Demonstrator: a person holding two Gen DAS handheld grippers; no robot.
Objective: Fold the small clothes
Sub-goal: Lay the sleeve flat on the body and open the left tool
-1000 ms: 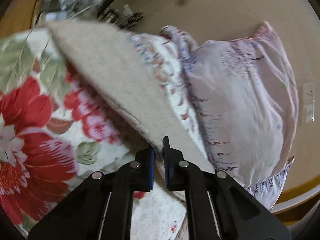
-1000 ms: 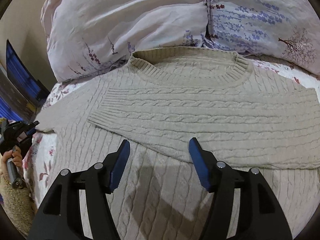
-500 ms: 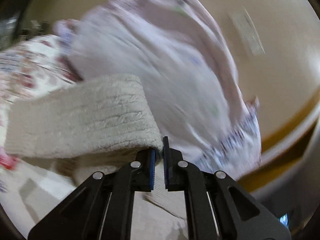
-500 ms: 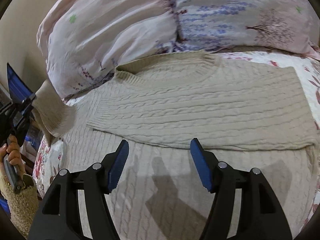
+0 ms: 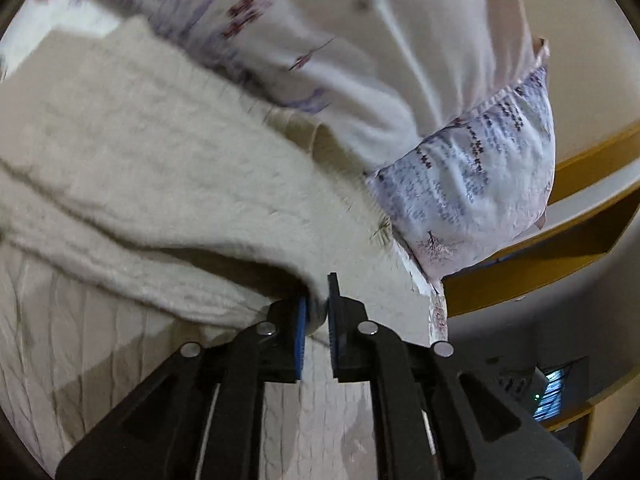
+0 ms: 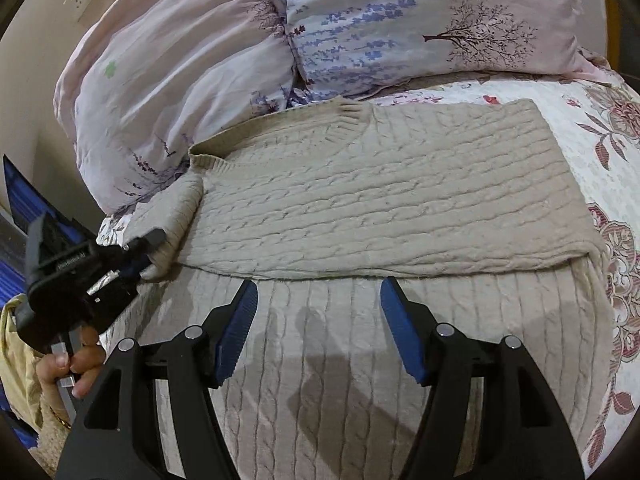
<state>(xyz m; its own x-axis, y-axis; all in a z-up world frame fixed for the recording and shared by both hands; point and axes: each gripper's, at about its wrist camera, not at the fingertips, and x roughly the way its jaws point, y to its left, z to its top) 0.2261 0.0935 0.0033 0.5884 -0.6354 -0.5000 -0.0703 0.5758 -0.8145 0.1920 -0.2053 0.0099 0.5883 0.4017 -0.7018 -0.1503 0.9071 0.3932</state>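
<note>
Left wrist view: the left gripper (image 5: 317, 316) pinches the sleeve (image 5: 168, 184) of the beige sweater (image 5: 132, 380) between nearly closed jaws, lifted above the body; a second ago the sleeve hung over the flowered bedsheet, now it crosses the knit. A pillow (image 5: 460, 176) lies just beyond. Right wrist view: the right gripper (image 6: 318, 328) hovers, jaws wide and empty, over the sweater, whose other sleeve (image 6: 400, 208) lies folded across the chest. The bedsheet (image 6: 600, 120) lies rightward; a hand (image 6: 76, 368) holds the left gripper.
</note>
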